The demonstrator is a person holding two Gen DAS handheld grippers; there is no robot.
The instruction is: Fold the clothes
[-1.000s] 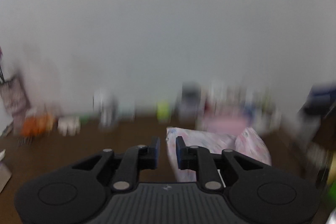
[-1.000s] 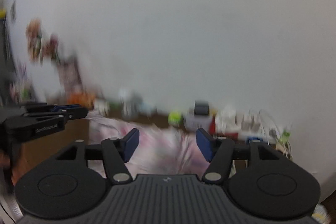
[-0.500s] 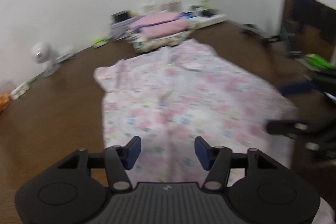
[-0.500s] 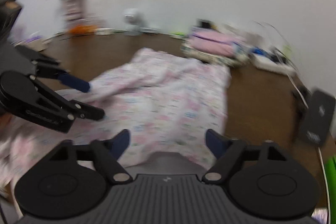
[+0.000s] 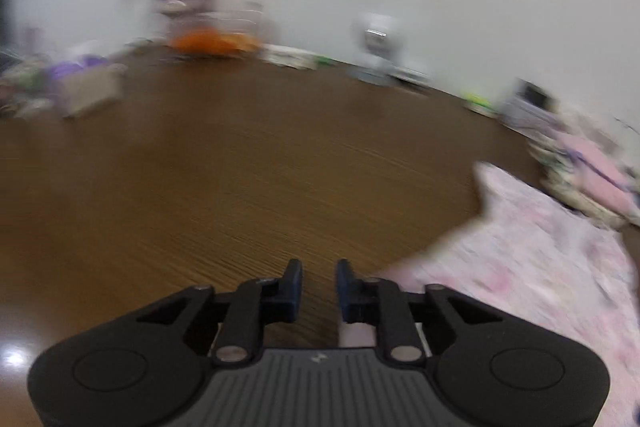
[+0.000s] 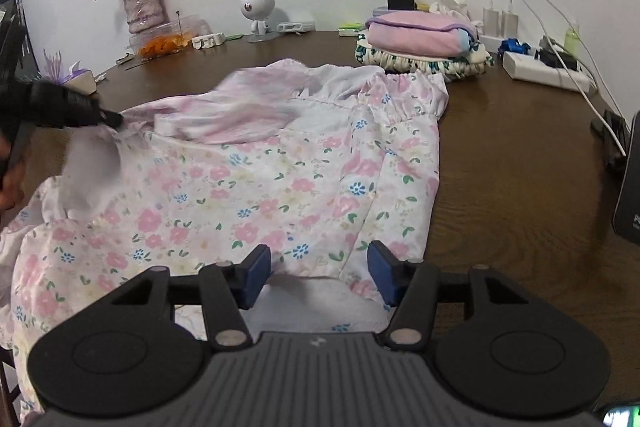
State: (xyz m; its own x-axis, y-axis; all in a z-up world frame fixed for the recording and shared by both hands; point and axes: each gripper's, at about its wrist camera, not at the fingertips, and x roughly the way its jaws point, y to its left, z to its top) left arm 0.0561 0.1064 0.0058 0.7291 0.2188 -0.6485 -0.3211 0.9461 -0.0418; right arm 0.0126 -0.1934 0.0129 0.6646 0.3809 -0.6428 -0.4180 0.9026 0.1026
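Left wrist view, blurred: left gripper (image 5: 318,285) fingers closing to a narrow gap over bare brown surface (image 5: 224,179), garment (image 5: 532,255) spread beside, at right.

Right wrist view: right gripper (image 6: 318,273) fingers closing, still spread above near hem of floral garment (image 6: 260,183), lying flat, long axis running away toward folded pile (image 6: 424,43).

Bare table (image 6: 500,163) lies open to the right of the floral garment (image 6: 248,187). The far edge is crowded: folded clothes stack (image 6: 420,43), power strip (image 6: 548,73) with cables, small white camera (image 6: 256,9), vase (image 6: 144,9). A dark device (image 6: 630,183) blocks the right edge.
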